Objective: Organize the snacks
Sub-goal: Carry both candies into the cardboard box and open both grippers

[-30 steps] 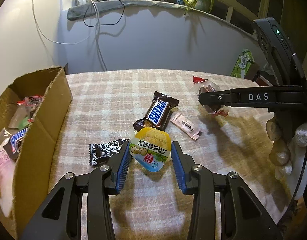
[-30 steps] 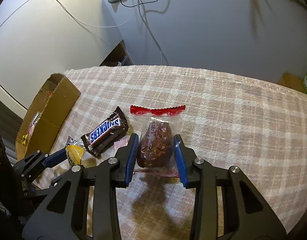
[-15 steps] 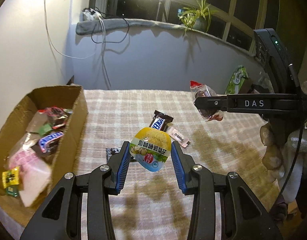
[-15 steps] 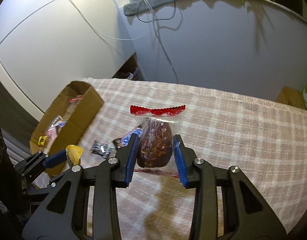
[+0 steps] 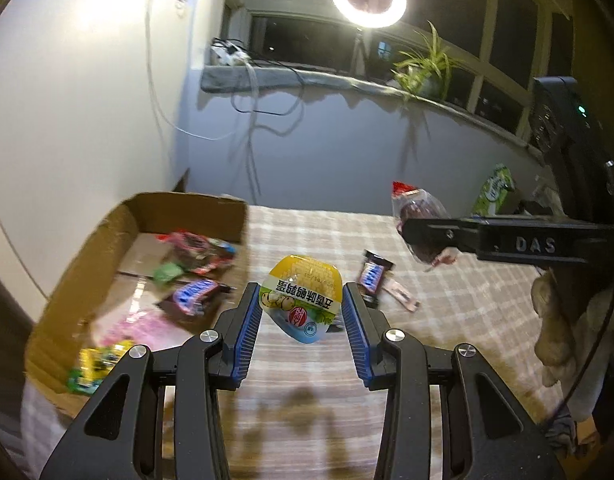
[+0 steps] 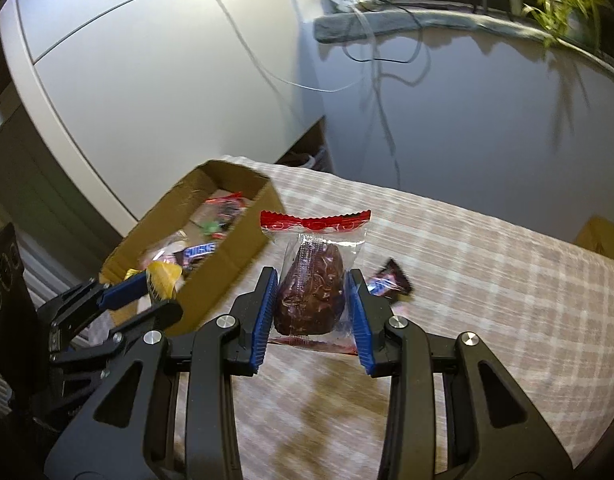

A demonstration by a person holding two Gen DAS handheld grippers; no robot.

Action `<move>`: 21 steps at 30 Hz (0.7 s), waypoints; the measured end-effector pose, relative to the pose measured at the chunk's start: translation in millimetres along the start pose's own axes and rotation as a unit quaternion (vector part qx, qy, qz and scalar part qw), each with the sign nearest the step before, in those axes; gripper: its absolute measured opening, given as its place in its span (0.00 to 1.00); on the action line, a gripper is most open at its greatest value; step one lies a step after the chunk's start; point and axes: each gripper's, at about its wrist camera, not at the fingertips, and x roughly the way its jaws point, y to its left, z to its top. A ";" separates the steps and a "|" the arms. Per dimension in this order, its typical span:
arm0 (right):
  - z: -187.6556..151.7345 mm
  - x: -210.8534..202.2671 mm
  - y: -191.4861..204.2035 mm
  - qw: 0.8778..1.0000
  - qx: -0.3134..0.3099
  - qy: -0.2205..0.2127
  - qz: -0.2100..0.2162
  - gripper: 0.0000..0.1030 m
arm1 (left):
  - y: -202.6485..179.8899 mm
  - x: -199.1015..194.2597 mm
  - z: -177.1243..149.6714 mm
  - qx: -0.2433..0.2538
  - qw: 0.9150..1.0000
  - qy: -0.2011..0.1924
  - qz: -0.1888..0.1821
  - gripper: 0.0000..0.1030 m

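Observation:
My left gripper (image 5: 302, 306) is shut on a yellow-lidded snack cup (image 5: 301, 300) and holds it in the air beside the cardboard box (image 5: 107, 236), which lies at the left with several snacks inside. My right gripper (image 6: 311, 308) is shut on a clear packet with a red top and a dark brown snack (image 6: 311, 288), held above the table right of the box (image 6: 227, 256). The right gripper and its packet (image 5: 419, 220) also show in the left wrist view. The left gripper (image 6: 147, 288) shows at the box's near end in the right wrist view.
A Snickers bar (image 5: 373, 274) and a small pink packet (image 5: 401, 294) lie on the plaid tablecloth (image 5: 307, 236). A green package (image 5: 495, 192) stands at the far right. A wall, window sill with cables and a plant (image 5: 423, 68) are behind.
Both grippers have risen with their snacks and swung left toward the box. The box's inside is now in full view and the table snacks look farther away.

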 end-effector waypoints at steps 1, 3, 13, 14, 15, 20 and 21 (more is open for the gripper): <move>0.9 1.4 4.9 1.000 -0.003 0.001 0.003 0.36 | 7.6 -1.9 0.9 -0.004 1.000 -0.002 0.006 0.38; 4.0 6.8 17.7 1.000 -0.011 0.002 0.010 0.36 | 18.1 -3.9 1.5 -0.010 1.000 -0.004 0.012 0.38; 15.6 32.6 71.5 0.998 -0.045 0.015 0.036 0.36 | 68.3 -10.5 4.6 -0.033 0.998 -0.012 0.048 0.38; 16.1 35.7 75.9 0.998 -0.047 0.017 0.038 0.36 | 73.6 -10.4 4.8 -0.036 0.998 -0.012 0.052 0.38; 16.5 38.9 79.9 0.998 -0.050 0.019 0.040 0.36 | 76.4 -10.2 4.5 -0.037 0.998 -0.013 0.054 0.38; 18.9 52.1 96.4 0.997 -0.061 0.028 0.049 0.36 | 95.7 -8.0 5.7 -0.046 0.997 -0.012 0.063 0.38; 19.6 55.2 99.8 0.996 -0.063 0.031 0.051 0.36 | 98.2 -7.7 6.2 -0.047 0.997 -0.012 0.064 0.38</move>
